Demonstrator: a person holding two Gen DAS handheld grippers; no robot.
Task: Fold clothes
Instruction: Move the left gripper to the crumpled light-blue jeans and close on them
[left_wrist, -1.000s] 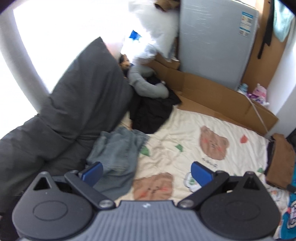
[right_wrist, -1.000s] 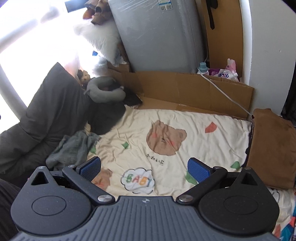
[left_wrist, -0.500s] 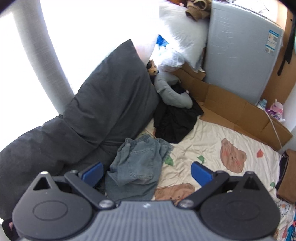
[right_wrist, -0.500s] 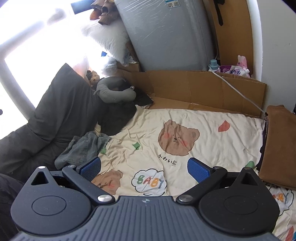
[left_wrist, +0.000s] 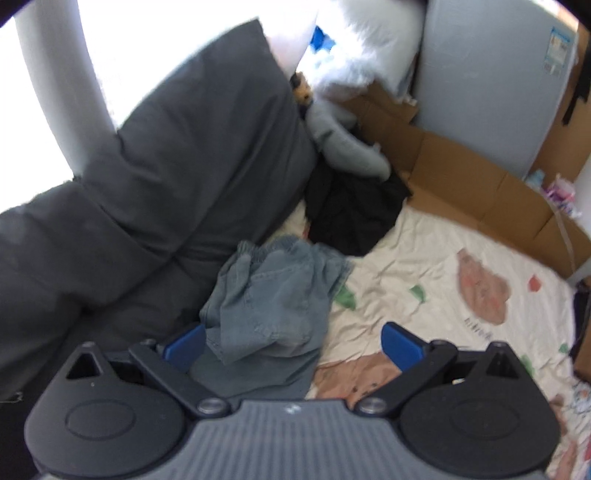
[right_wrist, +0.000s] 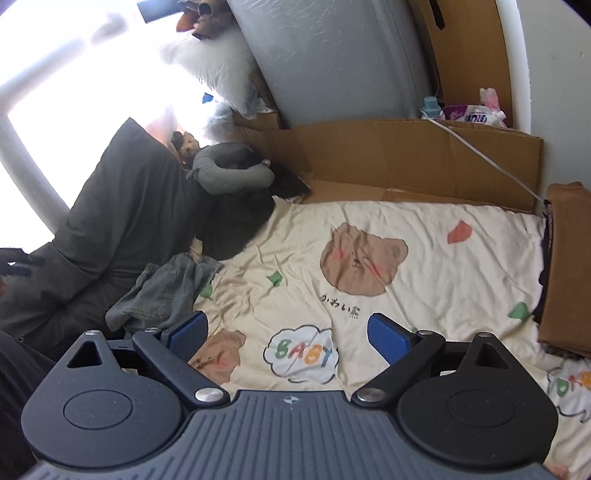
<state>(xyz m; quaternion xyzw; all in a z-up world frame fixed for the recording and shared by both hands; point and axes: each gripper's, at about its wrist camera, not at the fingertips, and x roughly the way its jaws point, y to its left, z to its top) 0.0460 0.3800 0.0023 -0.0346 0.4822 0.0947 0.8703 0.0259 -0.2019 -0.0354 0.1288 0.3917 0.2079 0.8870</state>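
1. The left tongs (left_wrist: 291, 343) hang wide apart and hold nothing. The crumpled grey-blue denim shorts (left_wrist: 269, 295) lie straight ahead, at about twelve o'clock in the left wrist view, with the near edge of the heap sitting between the two blue pads (left_wrist: 184, 345). I cannot tell whether the left pad touches the cloth.

2. From the right tongs (right_wrist: 288, 336), also spread wide and empty, the same shorts (right_wrist: 166, 291) lie off toward ten o'clock, just beyond the left pad. The left hand is clearly the nearer one, so I judge the first grab to be its job.

3. The heap runs roughly from seven to one o'clock in the left view, waistband end away from the tongs, toward the dark grey pillow (left_wrist: 177, 155).

4. The shorts are bunched, layers doubled over, with a stitched pocket panel facing up and an elastic-looking gathered waist. They rest on the cream bear-print sheet (right_wrist: 424, 236) at its left edge, against the pillow, with a black garment (left_wrist: 351, 218) just beyond. They look soft and floppy, likely to need spreading flat before any fold.
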